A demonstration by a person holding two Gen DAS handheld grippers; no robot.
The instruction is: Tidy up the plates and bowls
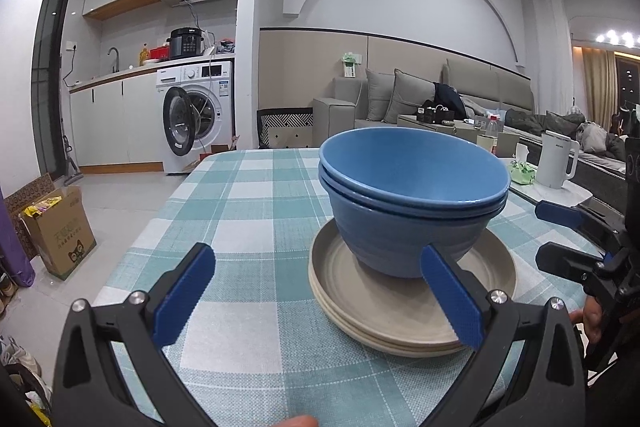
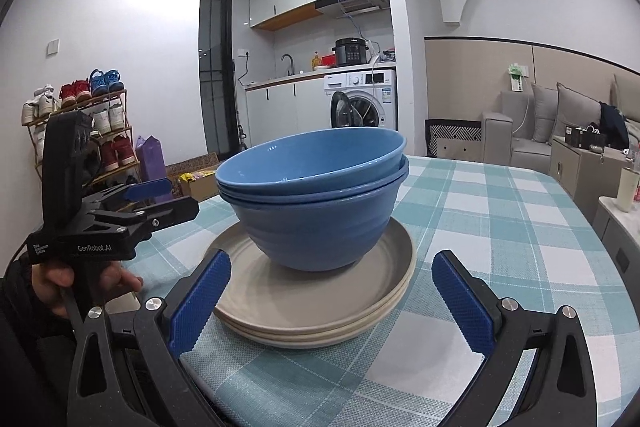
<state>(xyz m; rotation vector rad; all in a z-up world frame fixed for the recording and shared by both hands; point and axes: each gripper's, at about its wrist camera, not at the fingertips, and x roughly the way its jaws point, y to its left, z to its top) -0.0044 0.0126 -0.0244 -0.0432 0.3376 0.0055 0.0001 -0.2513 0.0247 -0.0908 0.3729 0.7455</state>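
- Left wrist view: three nested glossy blue bowls (image 1: pixel 412 195) are seen stacked upright on a pile of shallow beige round plates (image 1: pixel 404 311), near the middle of a table covered by a teal-and-white checked woven cloth (image 1: pixel 248 195).
- The left gripper (image 1: pixel 316 291) is held wide open and empty, with its blue ribbed pads just short of the plates' near rim.
- In the right wrist view, the right gripper (image 2: pixel 332 297) is likewise spread wide with nothing held, its jaws set to either side of the plate pile without touching it.
- The bowls are judged stiff, smooth and slippery, probably glazed ceramic or hard plastic, so breakable if dropped; nested together, they are likely fairly heavy.
- The top bowl sits slightly tilted, so it is best taken alone by pinching its thin rim, one pad inside and one outside.
- The plates appear matte, light and rigid; a hold on the raised outer rim is suggested, though only after the bowls are lifted off.
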